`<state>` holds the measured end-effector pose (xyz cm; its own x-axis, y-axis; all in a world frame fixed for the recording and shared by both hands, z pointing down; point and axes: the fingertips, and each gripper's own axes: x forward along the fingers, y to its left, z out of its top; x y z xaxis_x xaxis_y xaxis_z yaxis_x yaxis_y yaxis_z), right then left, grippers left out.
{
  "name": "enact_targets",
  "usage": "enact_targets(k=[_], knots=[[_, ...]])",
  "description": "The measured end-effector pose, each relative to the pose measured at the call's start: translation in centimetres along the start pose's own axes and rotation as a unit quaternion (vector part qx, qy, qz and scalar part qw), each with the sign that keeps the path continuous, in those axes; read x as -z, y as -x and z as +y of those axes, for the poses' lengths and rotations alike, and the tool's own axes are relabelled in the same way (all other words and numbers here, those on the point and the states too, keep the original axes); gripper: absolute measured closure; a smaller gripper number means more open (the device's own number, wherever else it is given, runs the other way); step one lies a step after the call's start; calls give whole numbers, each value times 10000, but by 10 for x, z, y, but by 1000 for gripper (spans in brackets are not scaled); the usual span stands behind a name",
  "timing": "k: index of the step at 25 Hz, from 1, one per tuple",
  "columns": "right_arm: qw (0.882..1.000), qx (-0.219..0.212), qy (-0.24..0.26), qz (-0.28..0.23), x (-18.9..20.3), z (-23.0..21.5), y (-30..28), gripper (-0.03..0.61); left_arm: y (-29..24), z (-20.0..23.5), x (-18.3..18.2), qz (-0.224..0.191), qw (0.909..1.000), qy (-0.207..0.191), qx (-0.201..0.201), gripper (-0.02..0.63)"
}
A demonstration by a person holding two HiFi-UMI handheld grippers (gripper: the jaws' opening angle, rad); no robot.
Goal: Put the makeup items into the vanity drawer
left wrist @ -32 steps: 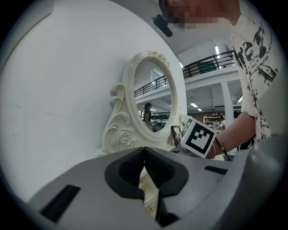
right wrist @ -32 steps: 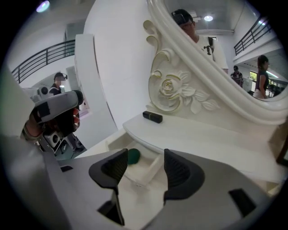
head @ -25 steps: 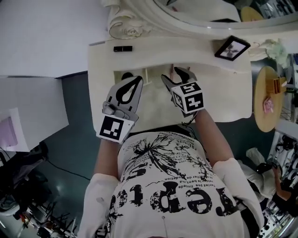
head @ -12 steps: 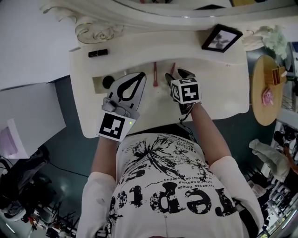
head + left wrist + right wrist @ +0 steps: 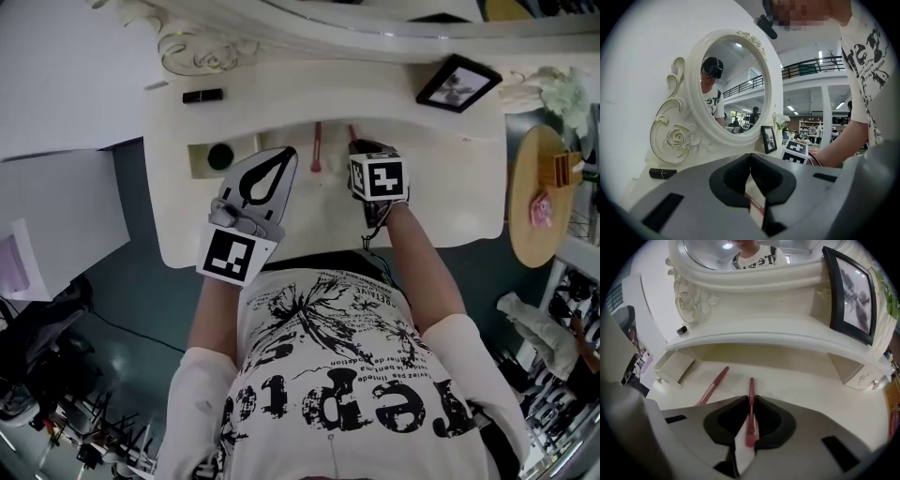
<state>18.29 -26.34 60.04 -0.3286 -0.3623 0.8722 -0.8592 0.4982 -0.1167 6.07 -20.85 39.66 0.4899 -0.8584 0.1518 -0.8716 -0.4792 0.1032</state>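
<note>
Pencil [image 5: 751, 390] is a thin red makeup stick. It lies on the vanity top [image 5: 441, 202], well to the right of the open drawer [image 5: 199, 161]. I judge it light, stiff and smooth, so it can roll or pivot in a grip. The best hold is across the shaft, near the middle. The right gripper [image 5: 751, 403] points steeply down and its jaws have just been closing. They now pinch this pencil along its nearer part. A second pencil [image 5: 712, 385] lies untouched between the first one and the drawer. The left gripper [image 5: 750, 158] hovers just right of the drawer, its jaws pressed together with nothing between them.
</note>
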Motion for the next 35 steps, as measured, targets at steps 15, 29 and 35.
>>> enact_targets(k=[15, 29, 35], knots=[[9918, -883, 522, -769, -56, 102, 74, 517, 55, 17, -42, -250, 9992, -311, -31, 600], [9538, -1997, 2166, -593, -82, 251, 49, 517, 148, 90, -31, -180, 9938, -142, -1089, 600], [9274, -2206, 2996, -390, -76, 295, 28, 517, 178, 110, -21, -136, 9879, -36, -1546, 600]])
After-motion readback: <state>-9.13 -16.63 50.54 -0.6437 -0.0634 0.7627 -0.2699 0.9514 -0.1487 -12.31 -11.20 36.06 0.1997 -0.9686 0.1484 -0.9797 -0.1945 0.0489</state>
